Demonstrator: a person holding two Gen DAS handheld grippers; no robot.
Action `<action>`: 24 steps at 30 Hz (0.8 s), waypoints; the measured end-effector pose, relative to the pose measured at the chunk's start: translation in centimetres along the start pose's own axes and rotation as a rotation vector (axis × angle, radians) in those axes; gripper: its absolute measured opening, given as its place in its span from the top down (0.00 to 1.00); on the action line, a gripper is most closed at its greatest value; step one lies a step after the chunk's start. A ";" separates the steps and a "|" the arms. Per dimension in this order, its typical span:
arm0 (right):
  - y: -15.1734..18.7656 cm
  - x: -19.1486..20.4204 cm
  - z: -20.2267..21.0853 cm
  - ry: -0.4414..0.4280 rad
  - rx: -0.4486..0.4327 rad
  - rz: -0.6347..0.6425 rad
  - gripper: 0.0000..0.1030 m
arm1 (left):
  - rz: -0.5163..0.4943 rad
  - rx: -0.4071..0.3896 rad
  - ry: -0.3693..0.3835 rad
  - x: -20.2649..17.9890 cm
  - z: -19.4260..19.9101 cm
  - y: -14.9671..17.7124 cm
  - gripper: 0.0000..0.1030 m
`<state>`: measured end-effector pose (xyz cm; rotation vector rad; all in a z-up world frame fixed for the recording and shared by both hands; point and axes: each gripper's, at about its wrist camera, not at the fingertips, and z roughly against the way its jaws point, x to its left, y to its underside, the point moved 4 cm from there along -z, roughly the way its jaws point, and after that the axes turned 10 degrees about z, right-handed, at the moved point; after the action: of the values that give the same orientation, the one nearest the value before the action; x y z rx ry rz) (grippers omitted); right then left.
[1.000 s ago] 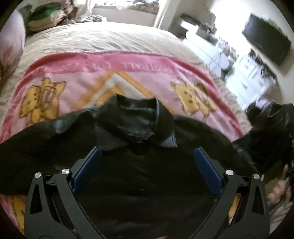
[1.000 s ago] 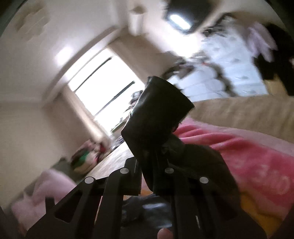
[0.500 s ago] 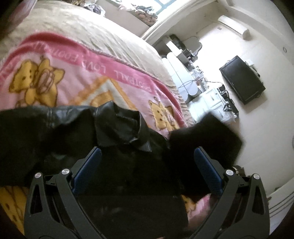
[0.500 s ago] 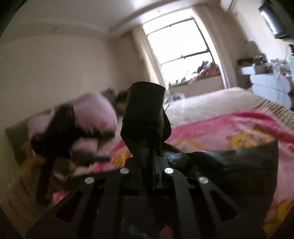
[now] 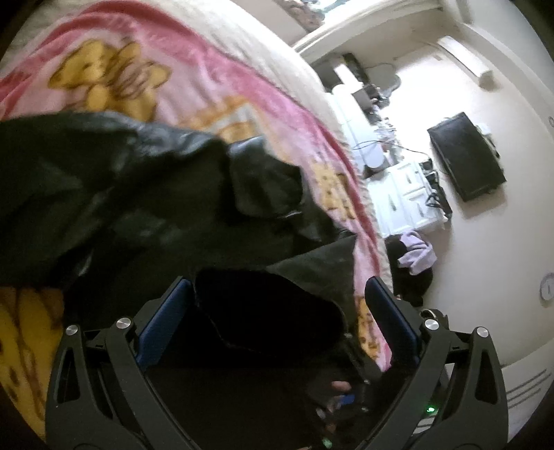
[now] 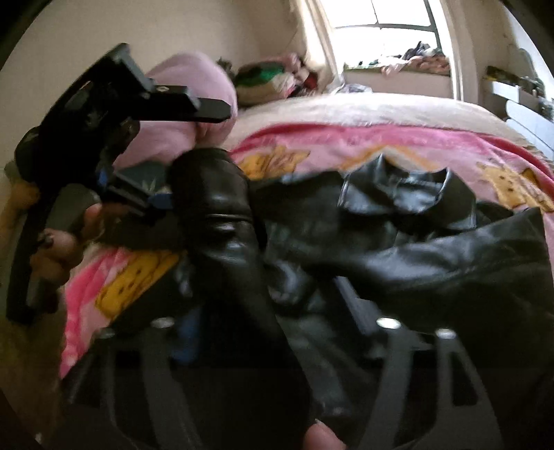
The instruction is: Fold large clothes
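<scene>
Left hand-held gripper (image 5: 277,304) wide open, blue pads (image 5: 162,318) well apart, pressing on nothing; a dark sleeve end of the black leather jacket (image 5: 138,194) lying between the jaws without touching either pad. Same gripper seen from the right wrist camera at far left (image 6: 152,145), held up by a hand (image 6: 62,242), just beside a raised sleeve (image 6: 214,207). Ahead of and left of the left gripper, the bulk of the jacket spread over the pink cartoon blanket (image 5: 145,69) on the bed (image 6: 363,107). Ahead and to its right, the collar (image 5: 266,183), then the blanket's edge, white drawers (image 5: 401,194) and a dark television (image 5: 467,155) on the wall. Right hand-held gripper (image 6: 277,325) blurred, jaws just opened wide, with the sleeve draped between them and no pad seen pressing on it. Ahead of the right gripper, the collar (image 6: 405,194) lying open; to its right, the other sleeve (image 6: 467,252) folded across the jacket's body. Beyond, a pink pillow (image 6: 194,90) at left and a bright window (image 6: 384,31) at the back.
</scene>
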<state>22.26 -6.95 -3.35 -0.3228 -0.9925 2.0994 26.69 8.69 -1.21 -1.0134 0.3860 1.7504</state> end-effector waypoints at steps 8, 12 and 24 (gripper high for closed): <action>1.4 -2.0 4.6 0.007 -0.019 0.010 0.06 | 0.052 0.042 -0.072 5.1 0.7 2.5 0.09; 1.8 -6.3 6.6 0.082 -0.092 -0.110 0.06 | 0.076 0.047 -0.163 7.2 0.7 4.2 0.09; 3.2 -14.4 11.3 0.219 -0.219 -0.357 0.12 | 0.116 0.016 -0.132 7.0 0.4 7.6 0.78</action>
<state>24.34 -24.98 0.45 -0.4397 -1.0625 1.6028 18.99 10.05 -7.94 -0.8734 0.3806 1.9038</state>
